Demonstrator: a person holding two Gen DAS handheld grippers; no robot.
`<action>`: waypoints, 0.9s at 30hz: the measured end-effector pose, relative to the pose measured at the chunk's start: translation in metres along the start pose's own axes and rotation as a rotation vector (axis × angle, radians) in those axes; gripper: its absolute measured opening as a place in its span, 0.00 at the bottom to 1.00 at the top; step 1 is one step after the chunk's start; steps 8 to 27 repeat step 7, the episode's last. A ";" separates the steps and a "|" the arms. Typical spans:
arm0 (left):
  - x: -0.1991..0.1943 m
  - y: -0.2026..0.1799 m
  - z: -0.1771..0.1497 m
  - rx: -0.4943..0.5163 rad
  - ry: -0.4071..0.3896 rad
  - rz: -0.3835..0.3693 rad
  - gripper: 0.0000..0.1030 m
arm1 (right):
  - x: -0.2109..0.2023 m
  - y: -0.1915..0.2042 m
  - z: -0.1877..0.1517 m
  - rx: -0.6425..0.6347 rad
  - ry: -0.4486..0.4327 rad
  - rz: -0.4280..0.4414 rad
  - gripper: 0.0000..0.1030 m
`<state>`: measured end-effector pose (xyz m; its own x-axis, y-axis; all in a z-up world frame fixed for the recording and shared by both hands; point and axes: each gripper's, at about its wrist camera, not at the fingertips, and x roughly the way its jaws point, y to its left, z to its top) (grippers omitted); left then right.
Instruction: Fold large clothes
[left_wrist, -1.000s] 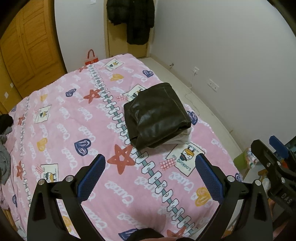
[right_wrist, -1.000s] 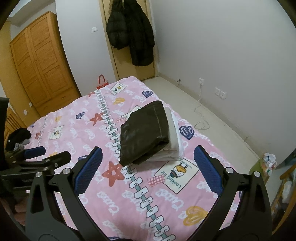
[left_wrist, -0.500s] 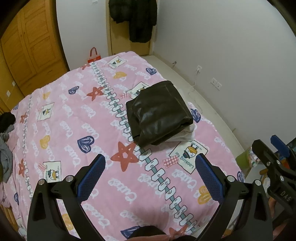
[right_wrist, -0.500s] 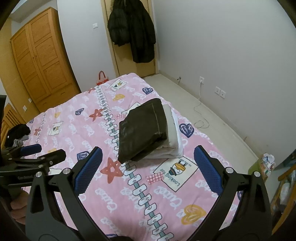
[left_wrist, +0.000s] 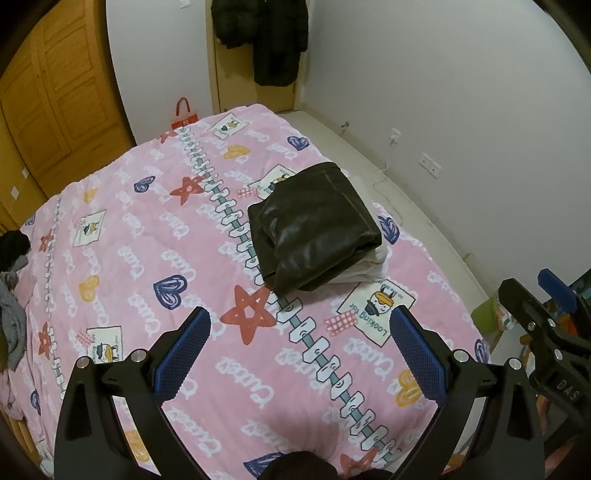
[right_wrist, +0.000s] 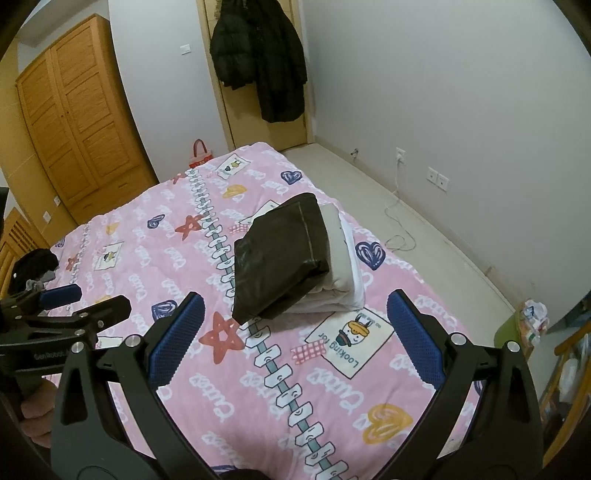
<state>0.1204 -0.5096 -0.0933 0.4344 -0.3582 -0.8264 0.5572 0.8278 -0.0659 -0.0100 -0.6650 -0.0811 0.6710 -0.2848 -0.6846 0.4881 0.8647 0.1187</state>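
Observation:
A folded dark brown leather garment (left_wrist: 314, 225) lies on top of folded white and grey clothes (left_wrist: 371, 264) on the pink bedspread (left_wrist: 147, 236), near the bed's right side. The same stack shows in the right wrist view, the leather piece (right_wrist: 280, 254) over the pale folded clothes (right_wrist: 341, 258). My left gripper (left_wrist: 299, 354) is open and empty, held above the bed short of the stack. My right gripper (right_wrist: 293, 336) is open and empty, also above the bed short of the stack. The left gripper also shows at the left edge of the right wrist view (right_wrist: 70, 306).
Loose dark and grey clothes (left_wrist: 11, 266) lie at the bed's far left edge. A wooden wardrobe (right_wrist: 81, 122) stands at the back left, dark coats (right_wrist: 262, 62) hang on the door, a red bag (right_wrist: 199, 153) sits behind the bed. Floor and a green bin (right_wrist: 517, 328) lie to the right.
Both grippers have drawn back and up from the stack, so more of the bed and room shows. The stack has not moved. Both stay open.

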 end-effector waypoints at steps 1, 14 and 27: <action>-0.001 0.000 0.000 0.005 -0.004 0.002 0.92 | 0.000 0.000 0.000 0.001 0.001 -0.002 0.94; -0.003 -0.004 0.001 0.022 -0.013 -0.015 0.92 | 0.001 -0.001 0.002 -0.003 0.000 0.000 0.94; -0.003 -0.004 0.001 0.022 -0.013 -0.015 0.92 | 0.001 -0.001 0.002 -0.003 0.000 0.000 0.94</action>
